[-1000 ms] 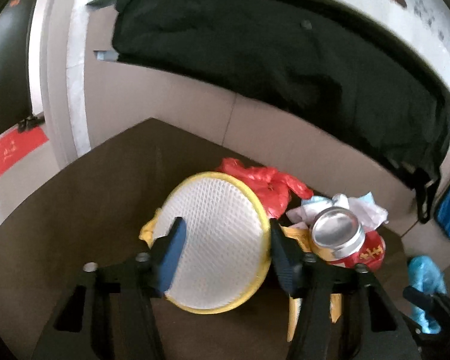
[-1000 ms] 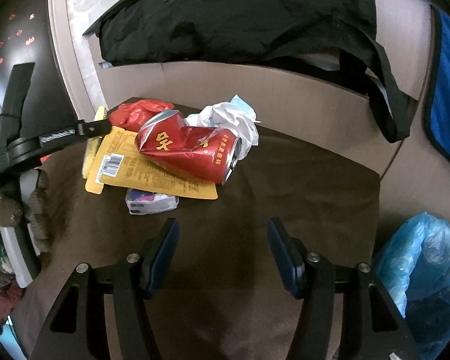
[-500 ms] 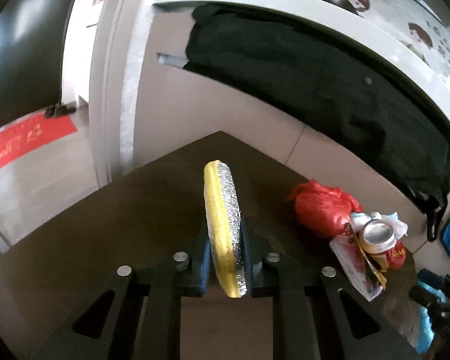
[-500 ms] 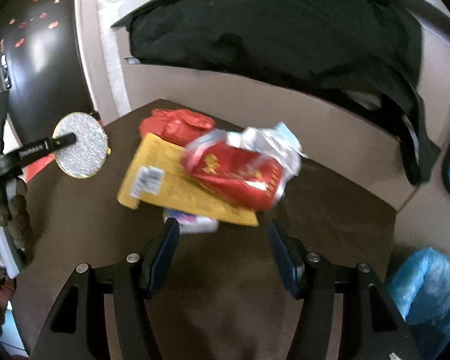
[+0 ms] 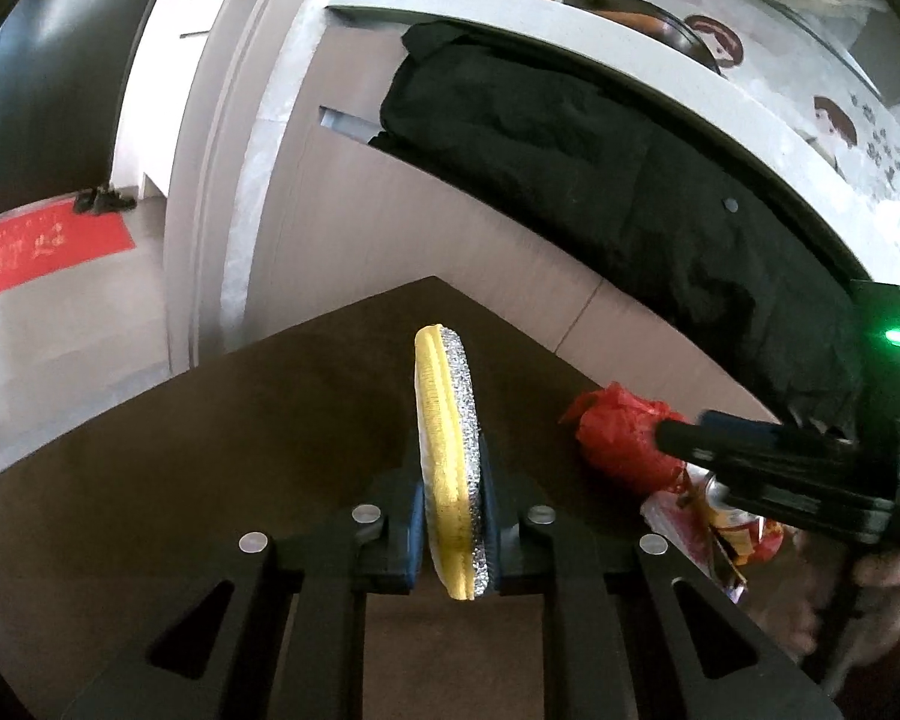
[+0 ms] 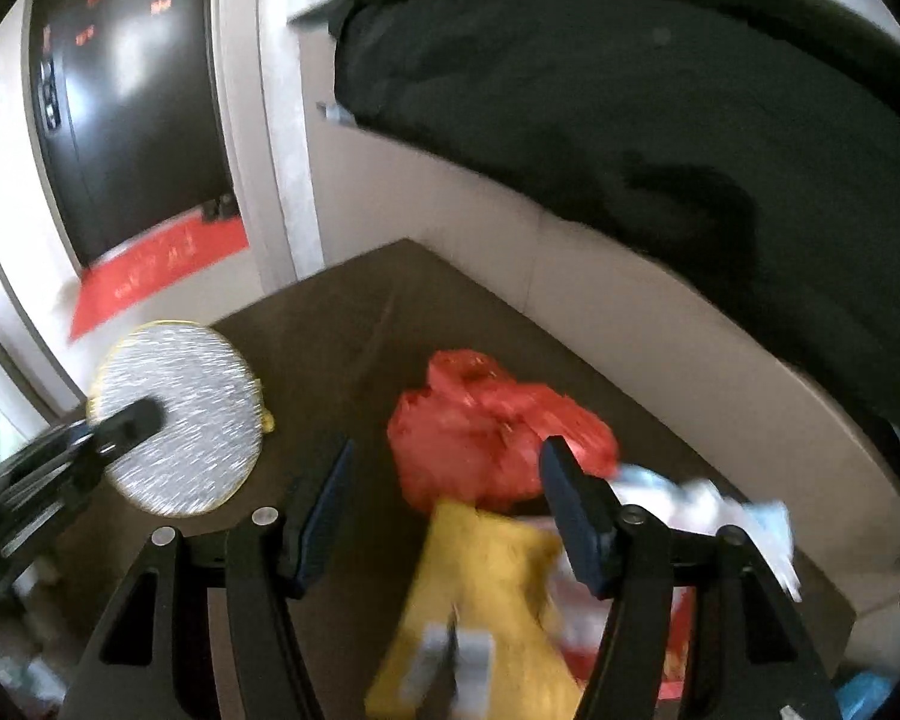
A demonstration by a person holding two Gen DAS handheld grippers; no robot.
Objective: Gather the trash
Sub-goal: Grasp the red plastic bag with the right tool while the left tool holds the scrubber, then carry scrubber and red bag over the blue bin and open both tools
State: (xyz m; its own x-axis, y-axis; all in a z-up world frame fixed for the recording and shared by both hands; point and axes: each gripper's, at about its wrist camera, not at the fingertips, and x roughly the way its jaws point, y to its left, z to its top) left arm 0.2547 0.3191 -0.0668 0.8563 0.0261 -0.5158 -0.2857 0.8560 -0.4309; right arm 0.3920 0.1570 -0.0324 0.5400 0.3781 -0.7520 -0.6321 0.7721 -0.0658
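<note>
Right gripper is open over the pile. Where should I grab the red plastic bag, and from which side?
Take the red plastic bag across its bunched upper bulge, coming down from above with the right gripper: it is crumpled and soft, and its near edge adjoins the yellow packet.

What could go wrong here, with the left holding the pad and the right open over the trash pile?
1. The left gripper pinches only the lower part of the round scouring pad; it could pivot or slip.
2. The right gripper straddles the red bag and yellow packet; closing might grab both or neither.
</note>
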